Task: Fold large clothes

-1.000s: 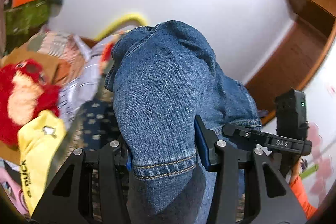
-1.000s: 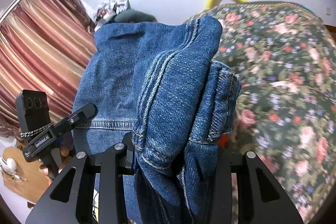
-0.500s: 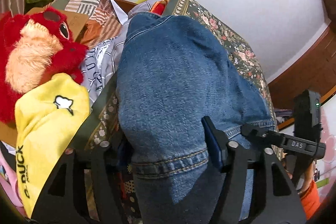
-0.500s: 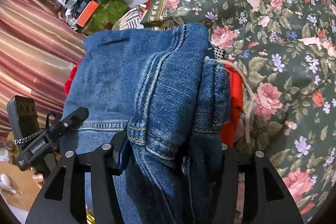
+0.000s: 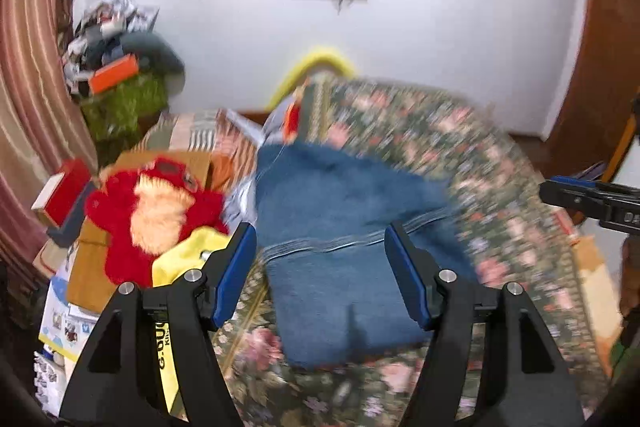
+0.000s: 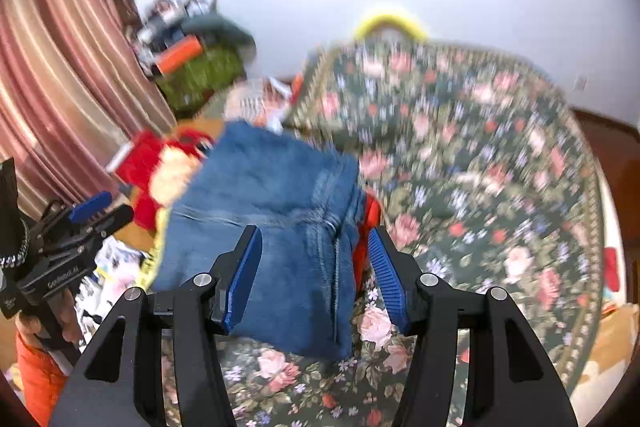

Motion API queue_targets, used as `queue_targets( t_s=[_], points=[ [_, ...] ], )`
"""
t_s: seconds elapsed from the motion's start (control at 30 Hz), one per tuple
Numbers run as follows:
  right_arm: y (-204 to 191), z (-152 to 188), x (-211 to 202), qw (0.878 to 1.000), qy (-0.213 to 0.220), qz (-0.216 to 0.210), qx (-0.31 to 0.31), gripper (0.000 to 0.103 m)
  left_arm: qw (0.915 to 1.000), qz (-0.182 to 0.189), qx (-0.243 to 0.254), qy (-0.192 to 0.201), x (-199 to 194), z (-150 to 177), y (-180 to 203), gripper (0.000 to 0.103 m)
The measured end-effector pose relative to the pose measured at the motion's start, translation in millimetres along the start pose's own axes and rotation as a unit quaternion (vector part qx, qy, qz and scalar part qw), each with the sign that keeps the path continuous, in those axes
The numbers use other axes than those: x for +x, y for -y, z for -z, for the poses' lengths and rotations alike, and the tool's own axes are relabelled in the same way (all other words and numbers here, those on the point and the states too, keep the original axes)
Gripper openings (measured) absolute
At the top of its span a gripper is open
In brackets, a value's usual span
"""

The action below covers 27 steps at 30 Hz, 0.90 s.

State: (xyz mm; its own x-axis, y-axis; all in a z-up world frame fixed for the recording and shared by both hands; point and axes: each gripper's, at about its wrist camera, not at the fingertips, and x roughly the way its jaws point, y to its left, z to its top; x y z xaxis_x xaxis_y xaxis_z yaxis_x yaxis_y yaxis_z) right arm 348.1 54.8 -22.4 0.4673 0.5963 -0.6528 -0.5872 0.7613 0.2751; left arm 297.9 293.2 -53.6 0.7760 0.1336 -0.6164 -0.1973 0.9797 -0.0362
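Observation:
The folded blue jeans (image 5: 340,247) lie on the floral bedspread (image 5: 500,187) near its left edge. My left gripper (image 5: 322,267) is open and empty, its blue pads (image 5: 236,271) apart just above the near end of the jeans. In the right wrist view the jeans (image 6: 272,227) lie as a folded stack, and my right gripper (image 6: 314,275) is open and empty above their right edge. The left gripper also shows at the left of that view (image 6: 80,223). Both views are motion-blurred.
A red plush toy (image 5: 152,207) and a yellow garment (image 5: 180,267) lie left of the jeans. A red item (image 6: 366,227) peeks from under the jeans' right edge. Boxes and clutter (image 5: 120,79) stand by the striped curtain (image 6: 60,87). Floral bedspread (image 6: 480,167) stretches to the right.
Both grippers let go of the jeans, opened and pulled back. The jeans, held up a second ago, now rest folded on the bed.

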Motion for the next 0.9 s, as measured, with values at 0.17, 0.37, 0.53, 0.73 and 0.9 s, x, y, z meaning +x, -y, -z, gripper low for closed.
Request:
queue_targets(
  t_s=[0.17,0.37,0.53,0.73,0.9],
  points=[
    [-29,8,-77,0.995,0.095,-0.022,-0.017,0.052,0.9947,0.026,-0.002,0.099,-105,-3,29,0.066],
    [-68,46,-151,0.981,0.184,-0.038,-0.055,0.052,0.9811,0.030,-0.021,0.190,-190,28,53,0.066],
    [-101,89,-175,0.968,0.232,-0.019,-0.096,0.052,0.9698,-0.010,-0.019,0.243,-227,68,76,0.066],
    [-117,115,-179,0.961,0.250,0.026,-0.111,0.071,0.9630,-0.034,-0.033,0.265,-253,104,87,0.087],
    [-112,121,-181,0.963,0.250,0.043,-0.094,0.093,0.9618,-0.048,-0.034,0.267,-260,119,86,0.101]
  ],
)
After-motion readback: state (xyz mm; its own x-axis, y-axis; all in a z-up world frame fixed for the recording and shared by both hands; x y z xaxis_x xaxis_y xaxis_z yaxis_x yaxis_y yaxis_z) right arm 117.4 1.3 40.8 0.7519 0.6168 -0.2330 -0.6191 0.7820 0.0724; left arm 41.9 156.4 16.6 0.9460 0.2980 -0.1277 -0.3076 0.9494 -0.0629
